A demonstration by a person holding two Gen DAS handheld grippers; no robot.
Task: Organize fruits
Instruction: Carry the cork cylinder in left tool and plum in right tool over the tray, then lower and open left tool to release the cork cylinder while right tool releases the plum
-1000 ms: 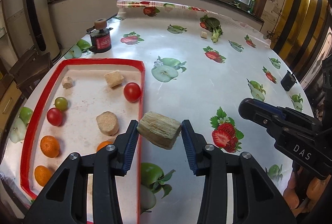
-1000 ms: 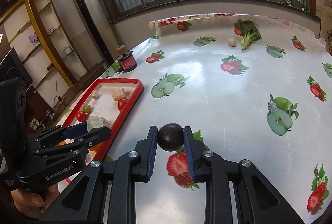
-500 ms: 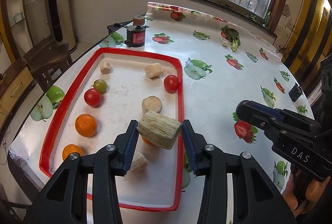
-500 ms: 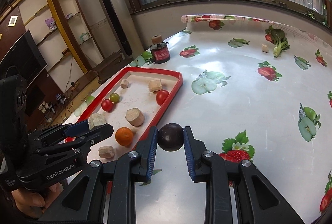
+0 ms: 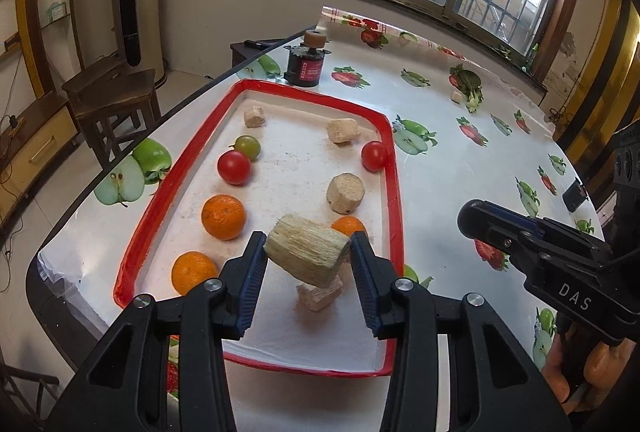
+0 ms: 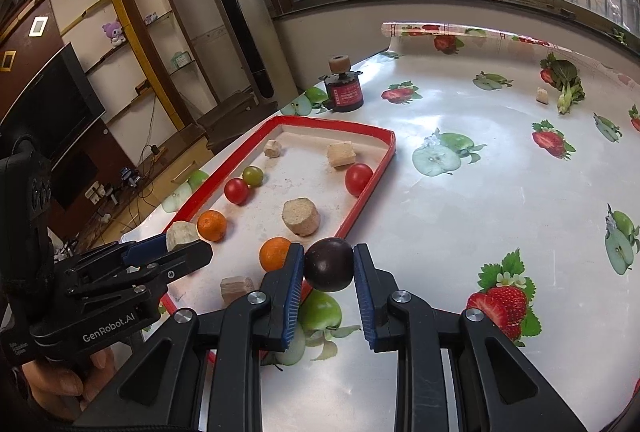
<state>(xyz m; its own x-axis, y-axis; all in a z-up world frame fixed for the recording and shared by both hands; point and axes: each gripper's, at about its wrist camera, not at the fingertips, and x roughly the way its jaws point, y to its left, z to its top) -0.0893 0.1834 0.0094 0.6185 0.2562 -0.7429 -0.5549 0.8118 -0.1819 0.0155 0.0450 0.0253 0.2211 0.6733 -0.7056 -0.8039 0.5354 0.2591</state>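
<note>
Holding a pale fibrous chunk (image 5: 307, 251) pinched between its blue pads, our left gripper (image 5: 308, 256) hangs above the near half of the red-rimmed tray (image 5: 394, 167); the chunk sits tilted, clear of the tray floor, with a small beige cube (image 5: 319, 295) lying directly beneath it. Our right gripper (image 6: 329, 264) has its fingers clamped on a dark round plum (image 6: 329, 264), which we carry over the tray's near right rim, above the fruit-print tablecloth (image 6: 480, 199). Inside the tray we see two oranges (image 5: 223, 216) along the left side, one behind the other, and a third orange (image 5: 349, 225) partly hidden behind the held chunk. Farther back lie a red tomato (image 5: 234, 167) touching a green grape (image 5: 247, 146), another red tomato (image 5: 374, 156) against the right rim, a round beige slice (image 5: 345, 193) near the middle, and two more beige pieces (image 5: 342, 130) toward the far end. Beyond the tray stands a dark jar with a red label (image 5: 305, 65), and well apart at the far side of the table lies a leafy green vegetable (image 5: 469, 85) with a small beige cube just beside it.
</note>
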